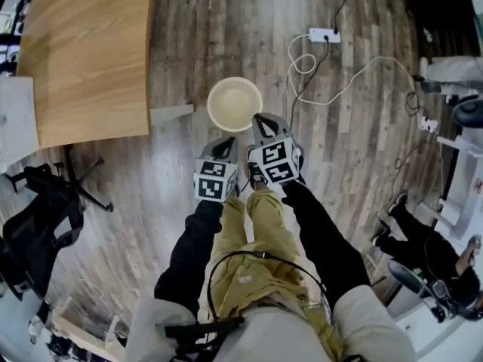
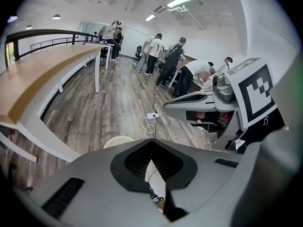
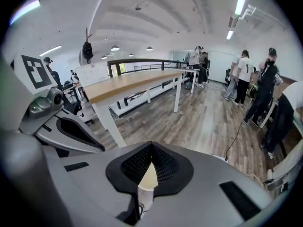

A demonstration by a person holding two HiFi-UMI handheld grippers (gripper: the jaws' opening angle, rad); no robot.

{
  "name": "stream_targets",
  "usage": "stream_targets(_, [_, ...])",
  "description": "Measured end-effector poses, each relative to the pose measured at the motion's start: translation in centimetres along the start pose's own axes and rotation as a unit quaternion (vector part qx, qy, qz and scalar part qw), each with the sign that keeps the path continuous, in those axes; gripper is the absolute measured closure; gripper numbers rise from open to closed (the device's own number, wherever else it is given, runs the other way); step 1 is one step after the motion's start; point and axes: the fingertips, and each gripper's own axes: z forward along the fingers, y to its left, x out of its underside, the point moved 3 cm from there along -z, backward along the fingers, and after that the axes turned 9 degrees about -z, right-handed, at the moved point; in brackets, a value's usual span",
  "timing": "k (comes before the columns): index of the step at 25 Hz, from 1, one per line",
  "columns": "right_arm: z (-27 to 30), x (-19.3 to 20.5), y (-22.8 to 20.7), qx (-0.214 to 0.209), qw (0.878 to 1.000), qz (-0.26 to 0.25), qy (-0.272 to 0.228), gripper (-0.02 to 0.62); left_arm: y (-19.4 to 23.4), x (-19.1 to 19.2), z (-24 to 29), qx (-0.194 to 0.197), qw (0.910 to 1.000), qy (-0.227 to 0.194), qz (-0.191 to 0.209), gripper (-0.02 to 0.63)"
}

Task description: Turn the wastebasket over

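Cream wastebasket (image 1: 235,104) on floor (image 1: 196,21) (nr table (image 1: 83,51))

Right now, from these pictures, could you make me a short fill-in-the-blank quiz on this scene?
The cream wastebasket stands on a ___ floor.
The left gripper and right gripper each have jaws that are ___.
In the head view, the white power strip lies to the wastebasket's ___.
Missing: wooden; shut; right.

wastebasket (image 1: 235,104) on floor (image 1: 189,44), table (image 1: 83,51) left, power strip (image 1: 324,34) right
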Motion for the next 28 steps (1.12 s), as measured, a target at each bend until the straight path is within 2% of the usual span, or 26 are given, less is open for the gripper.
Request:
stream_targets(6, [-10.3, -7.8, -2.3, 0.049, 0.996, 0.012, -0.068, 0.577, -5.6, -7.1, -7.4, 0.002, 0.9963, -0.084, 0.022, 0.609])
stream_targets(10, [-16.3, -12.6, -4.4, 0.075, 0.991, 0.006, -0.115, 0.576, -8.7, -12.5, -12.3, -0.003, 0.9872, -0.154, 0.043, 0.609])
stream_targets(15, [-23.0, -17.9, -5.0, 0.089, 0.982, 0.011, -0.166, 0.575, -13.0, -17.8, -18.1, 0.013, 0.9743, -0.217, 0.057, 0.609])
stream_targets(23, [-31.6, -24.6, -5.1, 0.117, 0.961, -0.012, -0.251, 0.576, -18.0, -22.3, -24.8, 0.027, 0.9529, -0.293, 0.075, 0.609])
stream_targets(28, [-35.6, -28.3, -5.0, 0.130, 0.945, -0.027, -0.299, 0.576, -19.7, -25.0, -28.3, 0.029, 0.9380, -0.329, 0.106, 0.609])
